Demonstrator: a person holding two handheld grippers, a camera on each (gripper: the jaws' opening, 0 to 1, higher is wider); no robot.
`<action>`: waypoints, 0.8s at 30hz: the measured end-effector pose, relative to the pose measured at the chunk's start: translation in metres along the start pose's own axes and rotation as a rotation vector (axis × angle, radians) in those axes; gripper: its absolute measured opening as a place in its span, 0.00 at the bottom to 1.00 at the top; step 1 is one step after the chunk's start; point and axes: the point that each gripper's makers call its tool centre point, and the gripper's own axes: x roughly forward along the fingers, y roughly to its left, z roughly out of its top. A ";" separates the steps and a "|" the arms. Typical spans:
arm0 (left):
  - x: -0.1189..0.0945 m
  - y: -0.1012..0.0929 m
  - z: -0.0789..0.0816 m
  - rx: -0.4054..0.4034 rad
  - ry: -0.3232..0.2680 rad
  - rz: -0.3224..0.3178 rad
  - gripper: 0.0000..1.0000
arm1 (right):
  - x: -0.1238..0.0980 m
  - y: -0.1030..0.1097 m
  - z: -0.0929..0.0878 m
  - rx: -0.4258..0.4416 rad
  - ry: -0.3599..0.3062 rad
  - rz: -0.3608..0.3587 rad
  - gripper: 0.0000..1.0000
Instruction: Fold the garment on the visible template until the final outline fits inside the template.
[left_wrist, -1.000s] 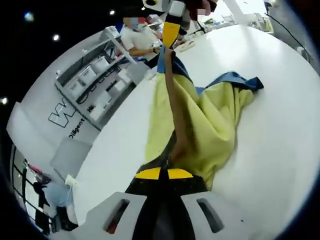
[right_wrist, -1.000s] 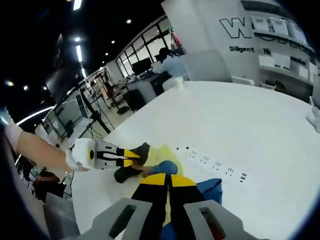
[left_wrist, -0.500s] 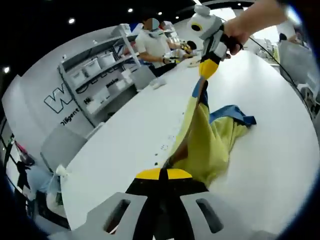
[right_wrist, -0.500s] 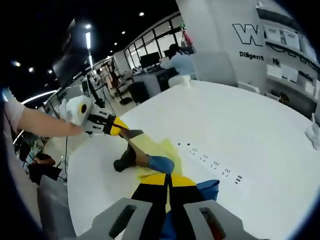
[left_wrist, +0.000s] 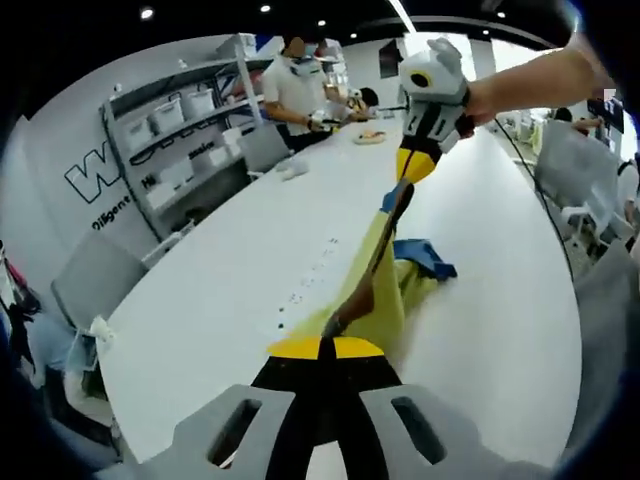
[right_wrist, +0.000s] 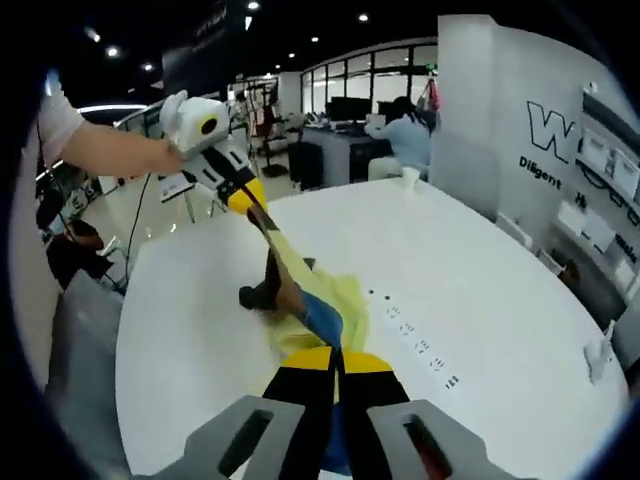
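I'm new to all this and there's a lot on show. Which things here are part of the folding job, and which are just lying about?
In the job:
yellow and blue garment
left gripper, shut on it
right gripper, shut on it
row of small template marks
white table

Lying about:
shelves with bins
grey chair
crumpled white cloth

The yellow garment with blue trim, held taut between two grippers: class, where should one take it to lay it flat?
Hold the yellow garment with blue trim by the stretched edge, at its two ends, where the left gripper and right gripper are already clamped. Come from above the white table: the rest hangs slack in a heap.
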 end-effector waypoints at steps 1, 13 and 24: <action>-0.003 -0.004 0.001 0.000 0.006 -0.018 0.06 | -0.002 0.001 0.002 -0.009 -0.004 -0.001 0.00; -0.041 -0.033 0.015 -0.044 0.017 -0.123 0.05 | -0.037 0.030 0.015 -0.100 -0.025 0.015 0.00; -0.082 -0.060 0.039 -0.055 -0.003 -0.178 0.06 | -0.075 0.061 0.031 -0.112 -0.071 0.037 0.00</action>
